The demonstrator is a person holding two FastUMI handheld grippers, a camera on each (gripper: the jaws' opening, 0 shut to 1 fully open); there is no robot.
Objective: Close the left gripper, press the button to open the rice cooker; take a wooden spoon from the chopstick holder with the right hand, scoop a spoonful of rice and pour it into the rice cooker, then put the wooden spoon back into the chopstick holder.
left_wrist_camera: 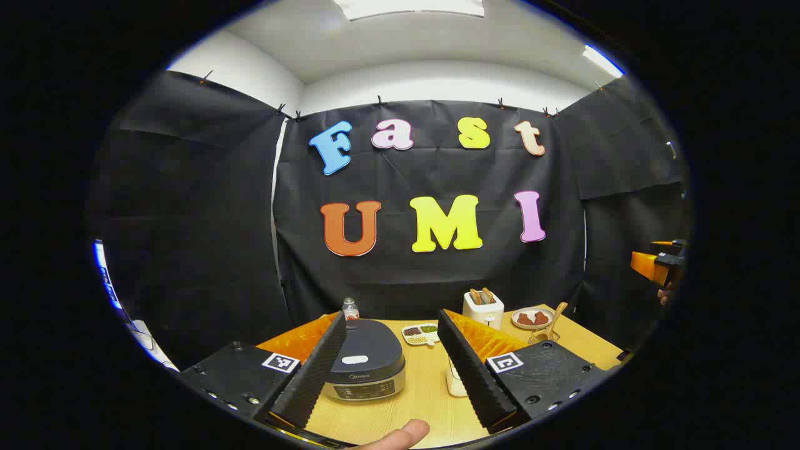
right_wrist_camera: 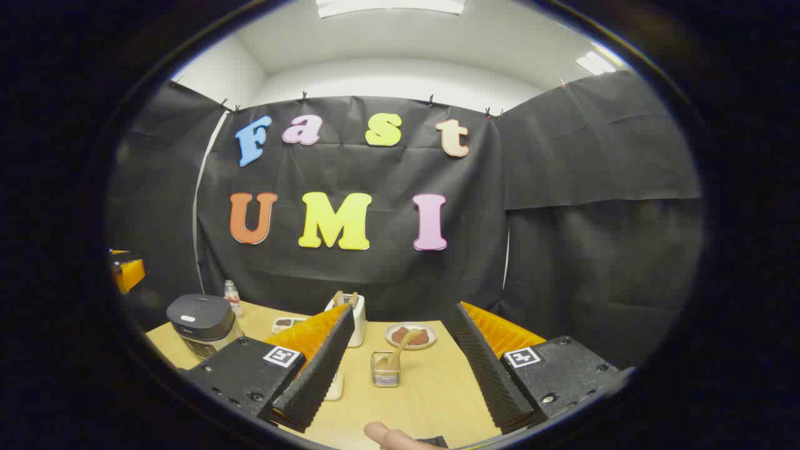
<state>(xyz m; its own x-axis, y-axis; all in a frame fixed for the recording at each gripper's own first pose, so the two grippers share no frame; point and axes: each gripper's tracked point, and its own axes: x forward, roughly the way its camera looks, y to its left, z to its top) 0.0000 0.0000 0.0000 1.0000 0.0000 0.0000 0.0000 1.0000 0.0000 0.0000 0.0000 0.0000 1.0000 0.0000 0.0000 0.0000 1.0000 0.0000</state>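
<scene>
Right gripper view looks past the wide-apart fingers of the right gripper [right_wrist_camera: 400,369], holding nothing, to the chopstick holder [right_wrist_camera: 385,369] mid-table, with the wooden spoon [right_wrist_camera: 400,347] leaning out of it. The spoon is likely light, stiff and smooth; pinching its exposed handle seems best. The left gripper [left_wrist_camera: 390,365] is likewise spread and empty, facing the rice cooker [left_wrist_camera: 365,362], lid down, near the table's [left_wrist_camera: 431,400] left edge; it probably sits heavy and steady under a press.

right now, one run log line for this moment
phase: start | left gripper: open, above table | right gripper: open | cooker: lid shut | spoon: in holder
</scene>
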